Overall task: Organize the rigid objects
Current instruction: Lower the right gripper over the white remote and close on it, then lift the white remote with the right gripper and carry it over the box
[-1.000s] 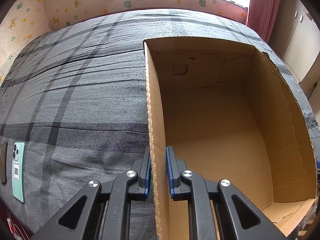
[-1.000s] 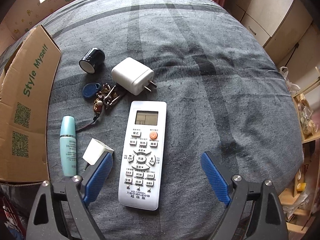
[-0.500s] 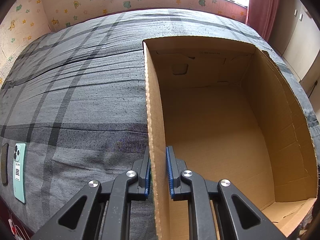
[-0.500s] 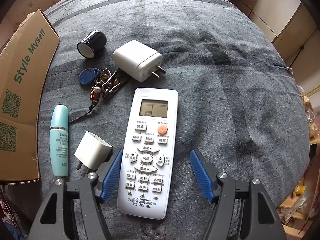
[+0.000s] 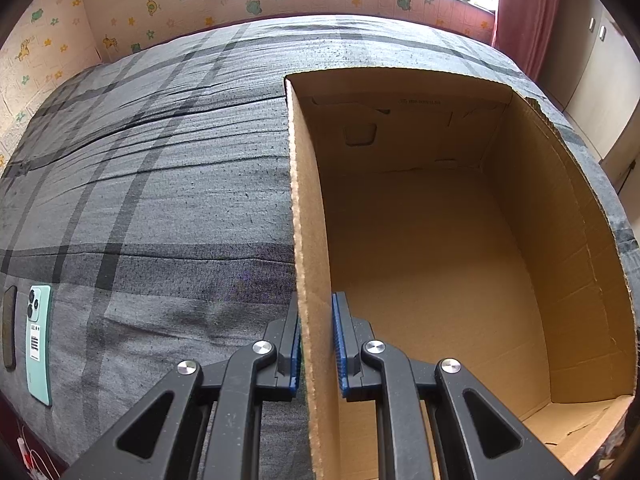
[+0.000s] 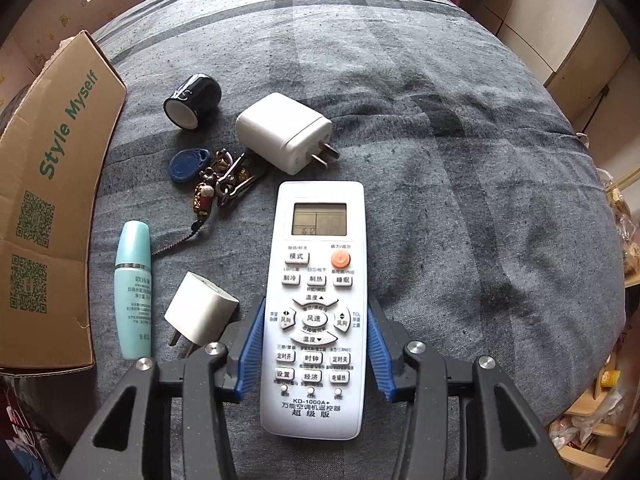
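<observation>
An open cardboard box (image 5: 440, 248) lies on a grey plaid bed; its outside also shows in the right wrist view (image 6: 52, 184). My left gripper (image 5: 316, 344) is shut on the box's left wall. A white air-conditioner remote (image 6: 316, 304) lies on the bed. My right gripper (image 6: 316, 348) has its blue pads against both long sides of the remote's lower half. Beside it lie a small white plug (image 6: 200, 312), a teal bottle (image 6: 133, 292), a key bunch with a blue fob (image 6: 208, 176), a white charger (image 6: 286, 136) and a dark round jar (image 6: 194, 100).
A teal phone (image 5: 38, 340) and a dark flat object (image 5: 9, 332) lie at the bed's left edge. The wall and window are beyond the bed. Wooden cabinets and a shelf with bags stand to the right of the bed.
My right gripper has moved forward over the remote and closed from wide open onto its sides. The left gripper and the box have not moved.
</observation>
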### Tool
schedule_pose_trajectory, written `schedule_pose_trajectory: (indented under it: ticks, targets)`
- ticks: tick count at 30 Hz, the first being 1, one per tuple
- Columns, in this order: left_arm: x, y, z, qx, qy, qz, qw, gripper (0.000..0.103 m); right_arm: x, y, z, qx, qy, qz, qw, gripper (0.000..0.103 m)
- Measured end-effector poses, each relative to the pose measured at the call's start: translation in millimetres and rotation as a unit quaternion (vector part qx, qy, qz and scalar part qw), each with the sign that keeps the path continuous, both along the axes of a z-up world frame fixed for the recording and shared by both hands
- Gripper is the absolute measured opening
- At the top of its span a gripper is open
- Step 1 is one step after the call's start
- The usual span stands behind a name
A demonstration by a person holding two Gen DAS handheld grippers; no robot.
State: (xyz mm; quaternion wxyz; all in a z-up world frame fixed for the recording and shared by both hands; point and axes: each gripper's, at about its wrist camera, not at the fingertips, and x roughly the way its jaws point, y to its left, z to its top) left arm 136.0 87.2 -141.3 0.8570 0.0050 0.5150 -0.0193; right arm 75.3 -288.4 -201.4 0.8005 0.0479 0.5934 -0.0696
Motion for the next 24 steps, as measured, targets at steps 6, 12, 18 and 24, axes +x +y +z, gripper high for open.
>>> schedule_pose_trajectory:
  ticks: [6,12,18,24]
  targets:
    - [0,-1,0,0.000,0.000,0.000,1.0000,0.015,-8,-6,18,0.005,-0.004,-0.006,1.000,0.049]
    - [0,-1,-1,0.002,0.002,0.001,1.0000,0.015,-11,-5,32,0.003,-0.021,-0.008,1.000,0.049]
    - [0,-1,-1,0.000,0.002,0.001,1.0000,0.015,-14,3,58,-0.003,-0.037,0.001,0.999,0.049]
    - [0,0,-1,-0.002,0.003,0.001,1.0000,0.015,-8,15,82,-0.004,-0.053,0.015,0.998,0.049]
